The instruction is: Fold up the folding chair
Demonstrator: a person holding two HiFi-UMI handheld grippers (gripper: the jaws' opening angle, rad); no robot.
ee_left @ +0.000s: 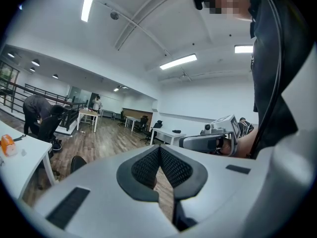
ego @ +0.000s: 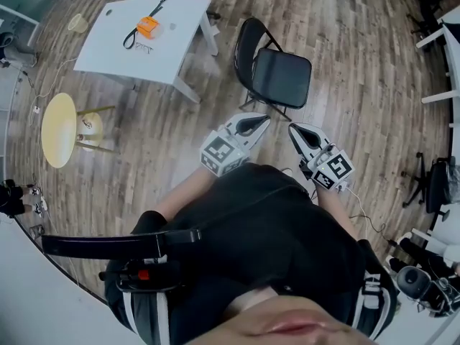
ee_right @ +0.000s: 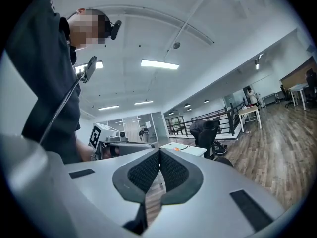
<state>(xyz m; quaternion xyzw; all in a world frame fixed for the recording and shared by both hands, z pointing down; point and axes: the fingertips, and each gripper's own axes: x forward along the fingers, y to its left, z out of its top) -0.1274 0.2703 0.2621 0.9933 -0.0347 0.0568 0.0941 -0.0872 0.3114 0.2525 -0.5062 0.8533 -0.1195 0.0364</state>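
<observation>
A black folding chair [ego: 272, 72] stands unfolded on the wooden floor, seat down, in the upper middle of the head view. My left gripper [ego: 260, 120] is shut and empty, its tip just short of the chair's near left leg. My right gripper [ego: 295, 129] is also shut with nothing in it, a little nearer to me and right of the left one. In the left gripper view my left gripper [ee_left: 159, 152] has its pads pressed together, and a dark edge of the chair [ee_left: 77, 163] shows at lower left. My right gripper [ee_right: 159, 156] shows closed pads too.
A white table [ego: 147, 36] with an orange object [ego: 147, 26] and a black strap stands at upper left. A round yellow stool [ego: 59, 129] is at the left. Office chairs [ego: 431, 185] and a desk edge line the right side.
</observation>
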